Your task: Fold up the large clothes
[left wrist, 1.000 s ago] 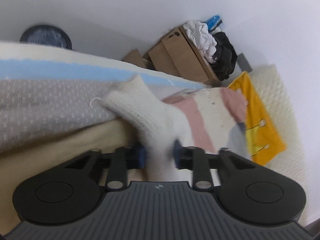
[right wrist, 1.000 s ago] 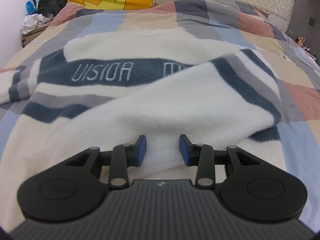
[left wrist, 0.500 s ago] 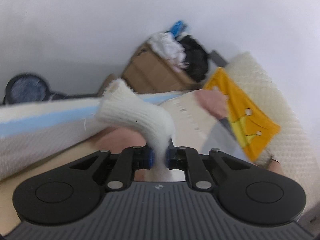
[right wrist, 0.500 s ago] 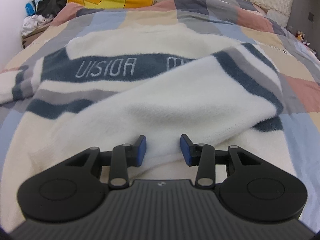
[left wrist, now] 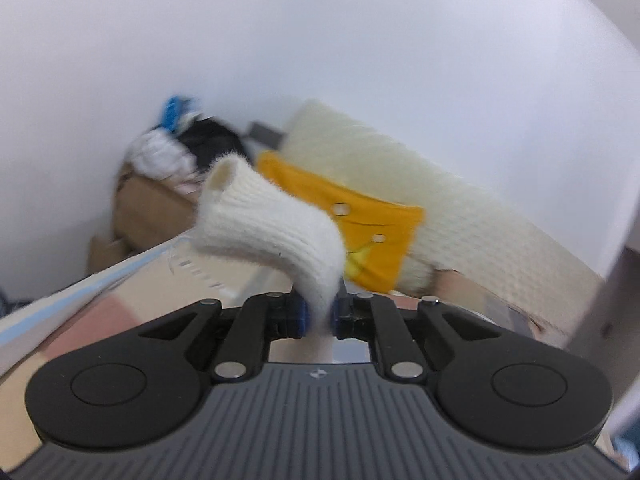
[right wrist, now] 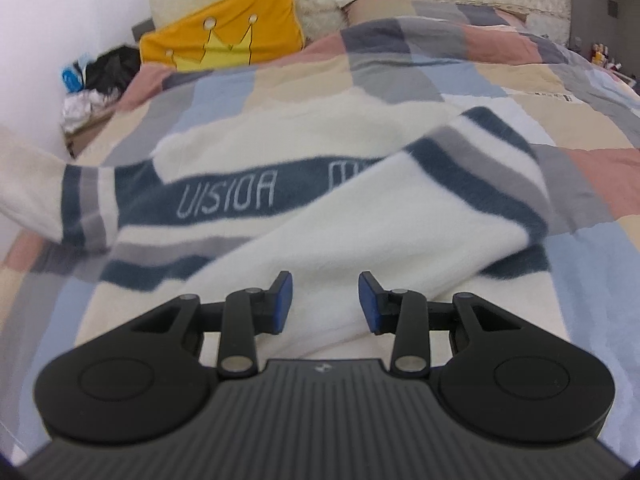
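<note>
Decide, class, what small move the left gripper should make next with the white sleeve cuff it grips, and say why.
Probably carry it across onto the sweater's body. The left gripper is shut on the cuff, lifted clear of the bed, while the sweater lies spread on the quilt with its other sleeve already folded in.

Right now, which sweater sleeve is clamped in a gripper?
The cream ribbed cuff sleeve, pinched shut in the left gripper and lifted off the bed. The other sleeve lies folded across the sweater's body; the right gripper stands open over it.
</note>
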{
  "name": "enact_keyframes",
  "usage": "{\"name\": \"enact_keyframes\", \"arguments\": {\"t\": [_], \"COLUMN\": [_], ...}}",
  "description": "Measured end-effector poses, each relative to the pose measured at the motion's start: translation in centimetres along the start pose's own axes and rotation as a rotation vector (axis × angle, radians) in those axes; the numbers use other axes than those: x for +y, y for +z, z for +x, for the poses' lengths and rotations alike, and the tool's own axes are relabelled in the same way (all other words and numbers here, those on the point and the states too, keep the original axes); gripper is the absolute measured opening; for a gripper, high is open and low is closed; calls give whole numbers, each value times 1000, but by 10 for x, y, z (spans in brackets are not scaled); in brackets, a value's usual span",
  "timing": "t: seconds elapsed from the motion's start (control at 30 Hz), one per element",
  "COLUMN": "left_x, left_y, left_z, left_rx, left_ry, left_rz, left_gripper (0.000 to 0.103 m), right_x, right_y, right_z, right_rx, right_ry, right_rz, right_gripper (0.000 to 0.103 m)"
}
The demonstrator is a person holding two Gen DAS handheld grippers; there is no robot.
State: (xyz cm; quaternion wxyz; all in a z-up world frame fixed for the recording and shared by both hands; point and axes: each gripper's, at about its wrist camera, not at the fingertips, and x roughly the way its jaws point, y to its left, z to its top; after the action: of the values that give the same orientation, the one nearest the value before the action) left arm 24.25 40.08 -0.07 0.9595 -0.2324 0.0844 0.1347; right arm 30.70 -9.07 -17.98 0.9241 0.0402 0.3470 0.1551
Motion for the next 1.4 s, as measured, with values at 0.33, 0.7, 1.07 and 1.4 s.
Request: {"name": "enact_keyframes", "arguments": {"t": [0.33,0.7,1.07,1.4], "left_x": [-180,-302,-307,-301], "left_y": [-59,-235,-372,-358], "left_z": [-4,20,59,48], "left_rx": [77,332,537,610], "left_ry": [-217,-348,-325,-343], "left_rz": [162,324,382,354], "left_gripper": [13,13,13,50], "right_x": [-53,-121,-162,-162], "right_y": [6,13,10,8], "right_z": [-31,-43,-38,-35], "right_rx": [-104,-183,-204,-211], "right_ry": [34,27,46,41], "right_rz": [66,257,377,333], "right_gripper": [40,42,42,42]}}
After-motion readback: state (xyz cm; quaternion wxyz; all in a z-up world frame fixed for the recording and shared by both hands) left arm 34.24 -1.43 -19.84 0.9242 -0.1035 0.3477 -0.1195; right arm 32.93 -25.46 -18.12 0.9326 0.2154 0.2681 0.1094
